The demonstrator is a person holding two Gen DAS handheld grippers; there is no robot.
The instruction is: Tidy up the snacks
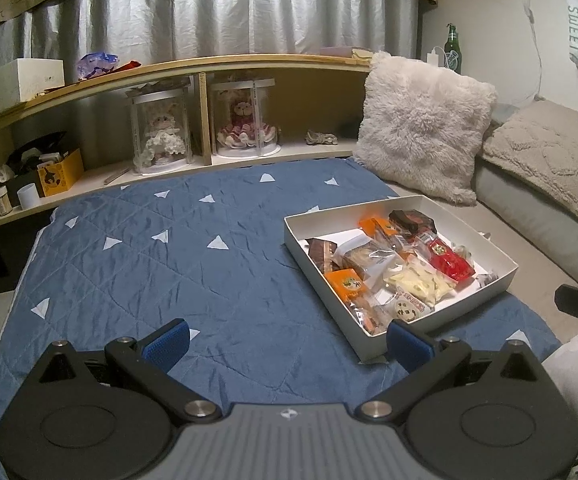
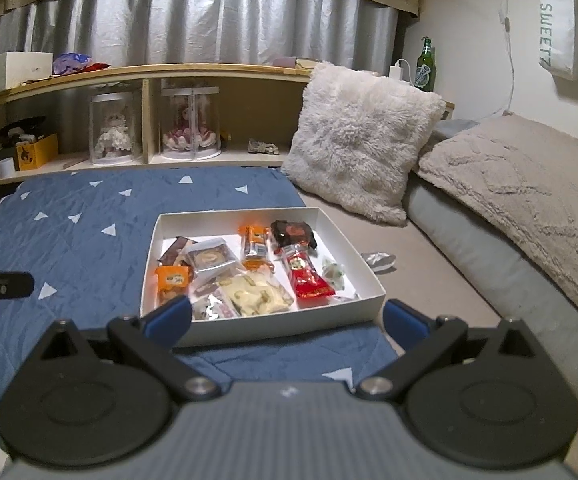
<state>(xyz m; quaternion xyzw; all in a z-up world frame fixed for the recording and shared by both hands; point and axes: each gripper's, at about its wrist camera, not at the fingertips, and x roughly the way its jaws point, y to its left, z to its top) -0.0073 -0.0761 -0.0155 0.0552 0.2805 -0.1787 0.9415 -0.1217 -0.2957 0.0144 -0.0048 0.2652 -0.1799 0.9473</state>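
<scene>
A white shallow box point(image 1: 501, 276) point(image 2: 363, 268) sits on a blue quilt point(image 1: 193, 260) point(image 2: 69, 248) and holds several wrapped snacks: a red packet point(image 1: 449, 260) point(image 2: 307, 280), orange packets point(image 1: 347, 284) point(image 2: 173, 280), a dark packet point(image 1: 409, 220) point(image 2: 293, 232), a pale yellow bag point(image 1: 421, 282) point(image 2: 257, 294). My left gripper point(image 1: 289, 344) is open and empty over the quilt, left of the box's near corner. My right gripper point(image 2: 287, 320) is open and empty, just in front of the box's near wall.
A fluffy white pillow point(image 1: 421, 128) point(image 2: 361, 140) and a beige blanket point(image 1: 549, 160) point(image 2: 529, 188) lie to the right. A wooden shelf point(image 1: 209, 68) point(image 2: 169, 72) with two doll cases stands behind. A crumpled wrapper point(image 2: 379, 260) lies right of the box.
</scene>
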